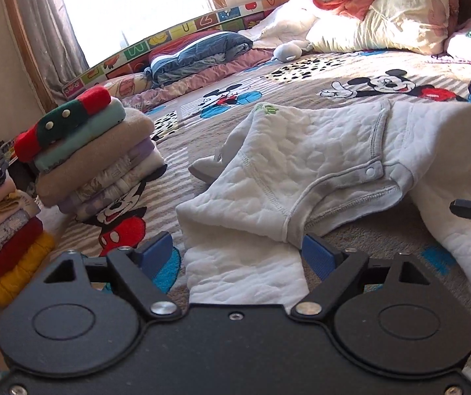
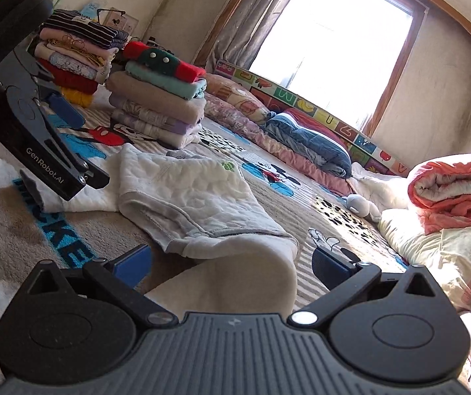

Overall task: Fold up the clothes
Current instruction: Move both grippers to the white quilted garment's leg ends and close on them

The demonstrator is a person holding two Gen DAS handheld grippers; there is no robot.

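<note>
Garment (image 1: 304,151): white quilted cloth, puffy and matt, with grey stitched hems and a glossy white snap. Blanket (image 1: 301,79): printed cloth with a short, fuzzy pile. Left gripper (image 1: 237,253): matt black plastic body, bright metal screws, blue matt pads (image 1: 156,250). Right gripper (image 2: 232,265): black plastic arms, ribbed grey top, shiny metal pivots. Stack (image 1: 93,151): folded knit and fleece cloth, soft and matt. Window frame (image 2: 396,75): brown wood. Curtain (image 2: 245,16): grey cloth with slight sheen. Wall (image 2: 439,75): rough, stained plaster.
</note>
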